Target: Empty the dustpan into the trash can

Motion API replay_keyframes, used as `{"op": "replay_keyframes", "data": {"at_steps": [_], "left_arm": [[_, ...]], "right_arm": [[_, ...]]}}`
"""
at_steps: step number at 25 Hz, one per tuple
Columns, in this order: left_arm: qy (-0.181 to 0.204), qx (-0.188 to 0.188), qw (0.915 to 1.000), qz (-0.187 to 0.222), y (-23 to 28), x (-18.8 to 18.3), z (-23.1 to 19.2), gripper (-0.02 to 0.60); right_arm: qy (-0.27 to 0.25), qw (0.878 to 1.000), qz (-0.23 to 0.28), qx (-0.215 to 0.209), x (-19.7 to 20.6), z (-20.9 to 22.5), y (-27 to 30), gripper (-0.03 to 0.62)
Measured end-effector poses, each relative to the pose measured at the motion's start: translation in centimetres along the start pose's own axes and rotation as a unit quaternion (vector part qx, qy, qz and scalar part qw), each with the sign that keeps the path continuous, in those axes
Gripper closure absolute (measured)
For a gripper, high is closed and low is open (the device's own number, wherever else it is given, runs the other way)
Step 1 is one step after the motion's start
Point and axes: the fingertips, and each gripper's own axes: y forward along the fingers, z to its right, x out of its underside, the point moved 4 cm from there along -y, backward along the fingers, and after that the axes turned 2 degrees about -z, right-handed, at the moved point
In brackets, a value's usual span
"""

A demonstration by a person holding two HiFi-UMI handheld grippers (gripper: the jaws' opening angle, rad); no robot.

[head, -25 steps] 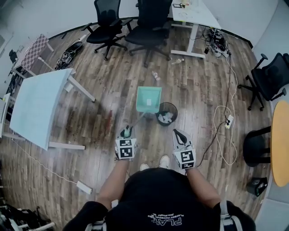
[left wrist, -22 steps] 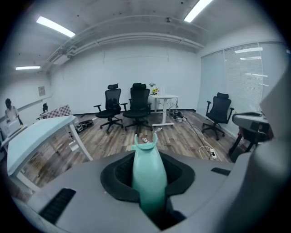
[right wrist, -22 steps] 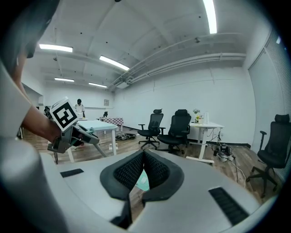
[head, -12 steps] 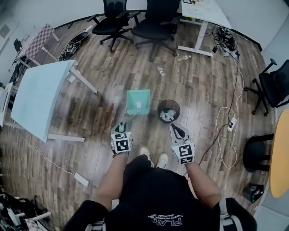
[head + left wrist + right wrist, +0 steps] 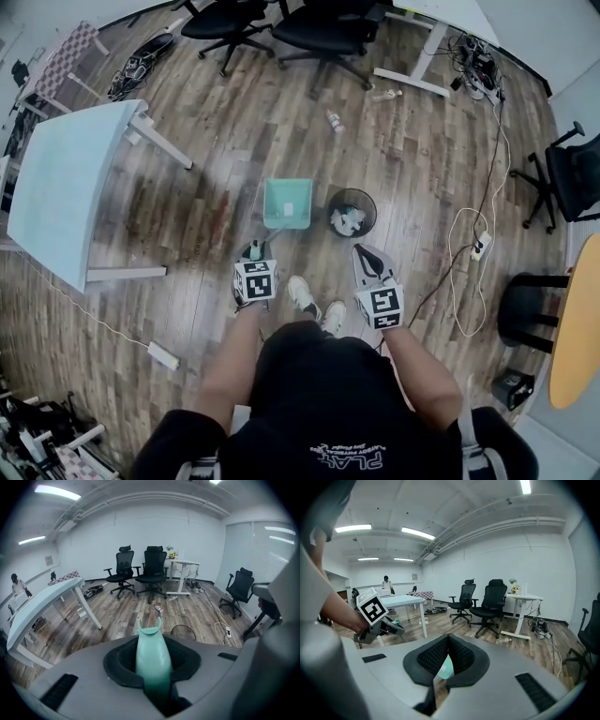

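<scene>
The left gripper [image 5: 255, 253], low and just left of centre in the head view, is clamped on the teal handle [image 5: 152, 658] of the dustpan [image 5: 287, 202]. Its own view shows the handle wedged between the pads and running forward out of the jaws. The right gripper [image 5: 366, 258], a little right of centre, has its jaws drawn together with nothing between them and takes no part in carrying. Compared with a second ago, the pan has come away from the trash can [image 5: 331, 204]. Then its lower right corner sat at the can's rim, and now it lies clear of the can at frame centre, just to the left of it, with a strip of bare floor between the two. It also looks lower, close to the floorboards. Both grippers have drawn back toward the person's shoes [image 5: 302, 294]. White crumpled paper [image 5: 349, 220] sits inside the can, so the tipping looks finished and the pan is on its way down to be set aside. A small pale spot shows on the pan's floor, and whether that is a leftover scrap or a label cannot be told. Farther up the frame a bottle [image 5: 334, 121] lies on the floor, and a pale table [image 5: 66, 187] stands at the left.
</scene>
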Motion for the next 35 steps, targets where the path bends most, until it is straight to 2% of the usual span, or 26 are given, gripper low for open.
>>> {"op": "replay_keyframes", "data": {"at_steps": [7,13,19,29,35], "left_arm": [[0.001,0.023,0.9991,-0.036,4.5,0.4,-1.4,0.483],[0.002,0.029,0.9977,-0.062,8.0,1.3,-2.9,0.483],[-0.004,0.031,0.9957,-0.087,11.8,2.3,-5.1,0.483],[0.004,0.044,0.992,-0.118,15.9,2.7,-4.2,0.483],[-0.017,0.069,0.9894,-0.127,16.2,3.3,-3.4,0.472]], "right_arm": [[0.006,1.0,-0.022,0.002,0.6,0.0,4.0,0.571],[0.038,0.999,-0.025,0.005,2.0,0.0,6.7,0.571],[0.044,0.998,-0.029,0.016,1.9,-0.2,8.3,0.571],[0.057,0.997,-0.05,0.033,4.1,0.3,8.7,0.571],[0.057,0.996,-0.052,0.034,4.6,0.1,9.1,0.571]]}}
